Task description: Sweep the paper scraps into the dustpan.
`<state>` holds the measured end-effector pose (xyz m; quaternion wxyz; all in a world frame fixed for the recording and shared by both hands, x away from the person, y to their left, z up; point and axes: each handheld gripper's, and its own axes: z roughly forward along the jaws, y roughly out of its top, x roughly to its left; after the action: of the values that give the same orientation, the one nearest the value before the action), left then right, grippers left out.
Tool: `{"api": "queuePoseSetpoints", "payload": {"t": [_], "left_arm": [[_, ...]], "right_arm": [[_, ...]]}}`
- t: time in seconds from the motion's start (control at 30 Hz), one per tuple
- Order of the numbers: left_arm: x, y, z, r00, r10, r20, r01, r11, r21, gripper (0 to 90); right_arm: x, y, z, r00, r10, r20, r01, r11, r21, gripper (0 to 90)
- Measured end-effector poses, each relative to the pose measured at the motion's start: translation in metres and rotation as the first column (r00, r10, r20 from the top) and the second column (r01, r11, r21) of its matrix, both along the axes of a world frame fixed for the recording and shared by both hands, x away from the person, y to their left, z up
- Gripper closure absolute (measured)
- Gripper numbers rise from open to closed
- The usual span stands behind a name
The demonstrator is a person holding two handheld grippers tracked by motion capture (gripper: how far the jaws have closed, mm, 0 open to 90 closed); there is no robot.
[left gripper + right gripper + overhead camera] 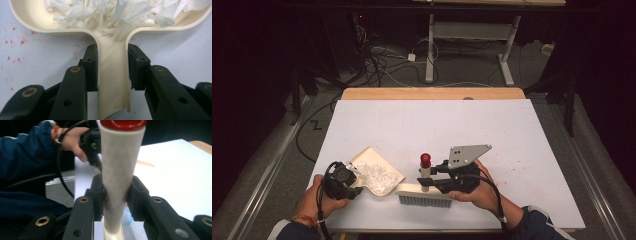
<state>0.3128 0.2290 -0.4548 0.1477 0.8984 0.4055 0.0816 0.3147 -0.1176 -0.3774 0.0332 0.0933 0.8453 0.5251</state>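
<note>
I see left gripper jaws clamped on dustpan handle near the table front edge | right gripper jaws holding brush handle | no writing I can read

Your dustpan looks like smooth, slightly glossy cream plastic, heaped with crinkled white paper shreds. The brush handle is matt cream, its cap glossy red.

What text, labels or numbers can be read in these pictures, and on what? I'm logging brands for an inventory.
None: no readable text stands anywhere.
The cream dustpan, the brush handle with its red cap, and both black tools bear no visible lettering.
The red specks on the table are stains, not print.
</note>
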Motion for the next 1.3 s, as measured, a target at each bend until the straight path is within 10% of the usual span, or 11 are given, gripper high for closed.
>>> {"api": "queuePoseSetpoints", "payload": {"t": [0.3,0.6,0.97,1.3], "left_arm": [[0.0,-0.002,-0.001,0.9999,-0.01,0.0,0.01,0.9999,0.009,63.1],[0.0,-0.002,0.001,0.9999,-0.013,0.004,0.013,0.9999,0.003,63.1],[0.002,0.004,0.0,1.0,0.007,-0.003,-0.007,1.0,-0.005,63.1],[0.002,0.006,0.0,1.0,0.008,-0.004,-0.008,0.9999,-0.007,63.2]], "right_arm": [[0.031,-0.015,0.002,0.9902,-0.14,0.011,0.14,0.9901,-0.01,69.9],[0.045,-0.027,0.011,0.9565,-0.279,0.085,0.277,0.9602,0.038,70.0],[0.009,0.001,0.016,0.9975,-0.067,0.024,0.066,0.9962,0.058,70.0],[0.015,0.021,0.003,0.9935,-0.103,0.049,0.105,0.9938,-0.037,69.9]]}}
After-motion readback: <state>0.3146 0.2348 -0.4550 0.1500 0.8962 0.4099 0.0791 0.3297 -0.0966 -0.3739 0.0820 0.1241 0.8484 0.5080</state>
